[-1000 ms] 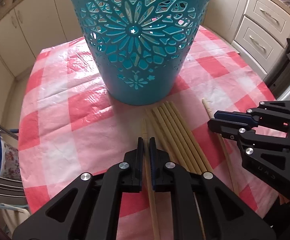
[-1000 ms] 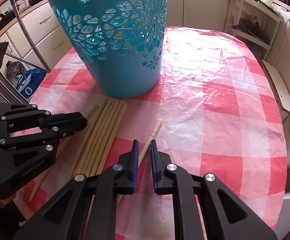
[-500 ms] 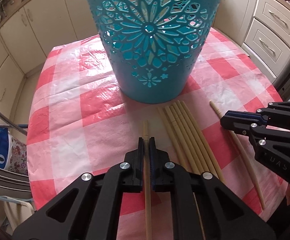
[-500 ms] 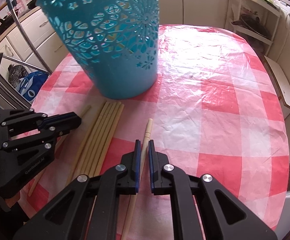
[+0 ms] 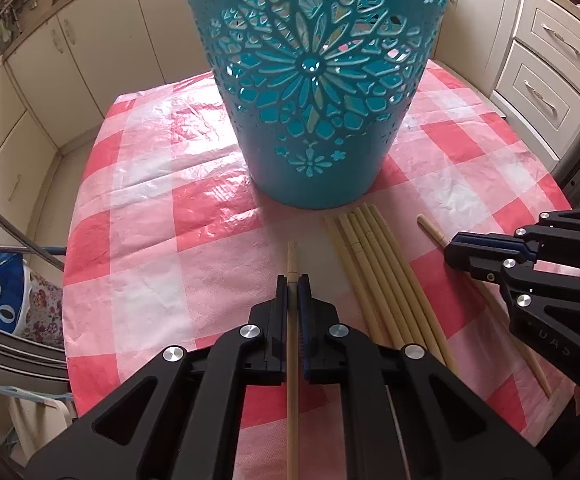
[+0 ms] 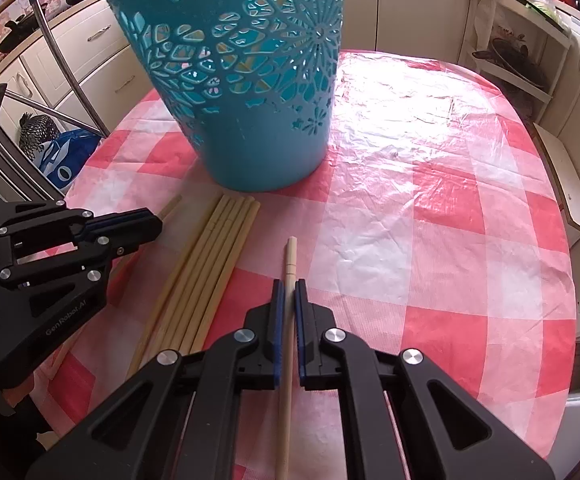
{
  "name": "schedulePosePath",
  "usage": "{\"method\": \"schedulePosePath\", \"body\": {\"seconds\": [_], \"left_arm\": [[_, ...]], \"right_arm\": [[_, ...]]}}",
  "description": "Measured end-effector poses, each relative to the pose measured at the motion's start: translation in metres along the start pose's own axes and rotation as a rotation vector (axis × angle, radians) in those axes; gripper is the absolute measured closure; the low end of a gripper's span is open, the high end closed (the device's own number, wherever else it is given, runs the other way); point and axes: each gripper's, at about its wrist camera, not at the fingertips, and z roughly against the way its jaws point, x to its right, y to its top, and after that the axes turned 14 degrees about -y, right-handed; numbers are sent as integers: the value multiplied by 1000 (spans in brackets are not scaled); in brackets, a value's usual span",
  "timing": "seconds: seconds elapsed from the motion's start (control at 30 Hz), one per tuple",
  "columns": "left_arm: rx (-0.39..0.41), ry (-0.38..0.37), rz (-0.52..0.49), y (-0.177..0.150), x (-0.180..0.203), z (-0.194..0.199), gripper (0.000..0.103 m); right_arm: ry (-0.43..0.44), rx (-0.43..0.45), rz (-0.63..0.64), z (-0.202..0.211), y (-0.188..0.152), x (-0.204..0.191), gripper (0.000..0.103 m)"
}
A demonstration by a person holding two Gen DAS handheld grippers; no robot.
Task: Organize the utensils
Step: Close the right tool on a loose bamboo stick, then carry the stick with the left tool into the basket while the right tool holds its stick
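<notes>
On the red-and-white checked tablecloth, at the far side, a tall teal cut-out basket is stood upright. Just near of its base, a bundle of chopsticks is laid flat, between the two grippers. One chopstick is clamped by the left gripper. Another chopstick is pinched in the right gripper, whose jaws have just been closing on it.
</notes>
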Motion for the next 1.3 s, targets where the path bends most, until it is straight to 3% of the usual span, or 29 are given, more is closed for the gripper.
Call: {"method": "schedulePosePath", "body": {"seconds": [0.5,0.7,1.3], "left_arm": [[15,21,-17,-2,2,1,98],[58,-20,32,2,-4,15,98],[353,-112,146,12,-25,91,98]], "right_arm": [[-14,14,18,0,-1,-4,97],[-13,12,14,0,-2,-3,97],[-32,17,24,0,-2,-7,97]]}}
